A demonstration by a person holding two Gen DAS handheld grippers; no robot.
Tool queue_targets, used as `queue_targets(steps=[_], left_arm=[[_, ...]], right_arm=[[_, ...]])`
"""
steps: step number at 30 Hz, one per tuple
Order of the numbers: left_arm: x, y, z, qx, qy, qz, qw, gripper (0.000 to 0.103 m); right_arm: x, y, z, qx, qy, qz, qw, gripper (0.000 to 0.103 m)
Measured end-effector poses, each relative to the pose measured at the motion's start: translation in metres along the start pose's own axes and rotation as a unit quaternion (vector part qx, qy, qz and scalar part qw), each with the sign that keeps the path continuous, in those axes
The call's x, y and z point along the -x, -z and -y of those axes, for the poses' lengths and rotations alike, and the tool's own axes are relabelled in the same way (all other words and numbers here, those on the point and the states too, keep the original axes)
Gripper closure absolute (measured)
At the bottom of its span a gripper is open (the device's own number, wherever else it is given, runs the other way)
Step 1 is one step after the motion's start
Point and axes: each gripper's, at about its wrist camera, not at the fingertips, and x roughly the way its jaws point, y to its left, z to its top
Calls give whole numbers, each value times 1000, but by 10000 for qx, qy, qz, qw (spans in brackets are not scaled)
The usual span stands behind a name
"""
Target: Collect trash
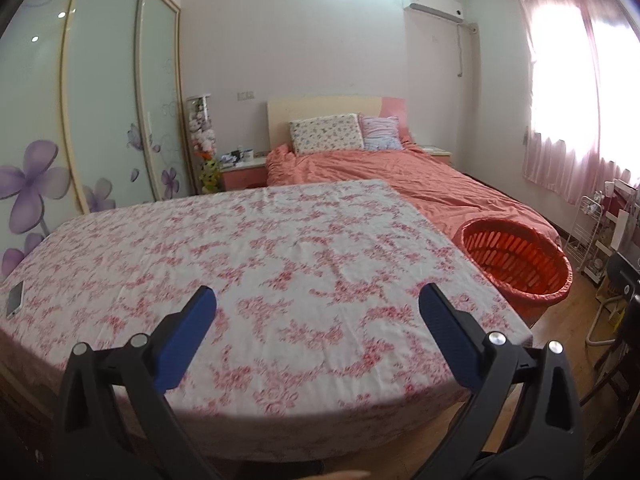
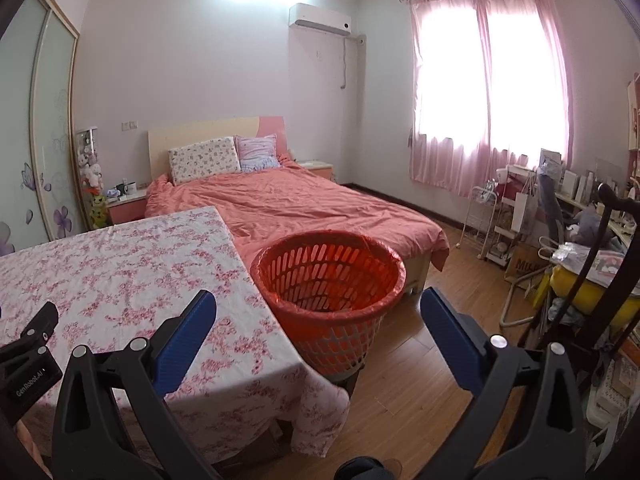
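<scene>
An orange slatted basket (image 2: 328, 280) lined with a thin bag stands off the right edge of the table; it also shows in the left wrist view (image 1: 516, 260). The table (image 1: 256, 248) wears a white cloth with pink flowers, and no loose trash shows on it. My left gripper (image 1: 318, 300) is open and empty above the table's near half. My right gripper (image 2: 318, 304) is open and empty, held near the table's right corner in front of the basket. The left gripper's body (image 2: 28, 352) shows at the left edge of the right wrist view.
A phone (image 1: 15, 299) lies near the table's left edge. A bed (image 2: 288, 208) with an orange cover stands behind the table and basket. A wardrobe (image 1: 100, 100) lines the left wall. A cluttered desk and racks (image 2: 560, 240) fill the right side beyond wooden floor (image 2: 432, 360).
</scene>
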Motion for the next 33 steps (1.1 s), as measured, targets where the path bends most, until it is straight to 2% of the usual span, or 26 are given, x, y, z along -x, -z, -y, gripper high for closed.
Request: queue_targets(steps=[7, 13, 21, 33], left_arm=[[8, 7, -14, 280, 39, -224, 9994, 4], [18, 7, -16, 289, 72, -197, 9994, 4], [25, 3, -14, 251, -94, -164, 9995, 4], [27, 4, -14, 304, -41, -224, 9993, 4]], right_arm=[[-2, 7, -6, -71, -88, -541, 9985, 2], [6, 12, -9, -76, -17, -637, 9979, 2], [12, 11, -10, 5, 272, -588, 9979, 2], [11, 12, -10, 25, 220, -704, 9973, 2]])
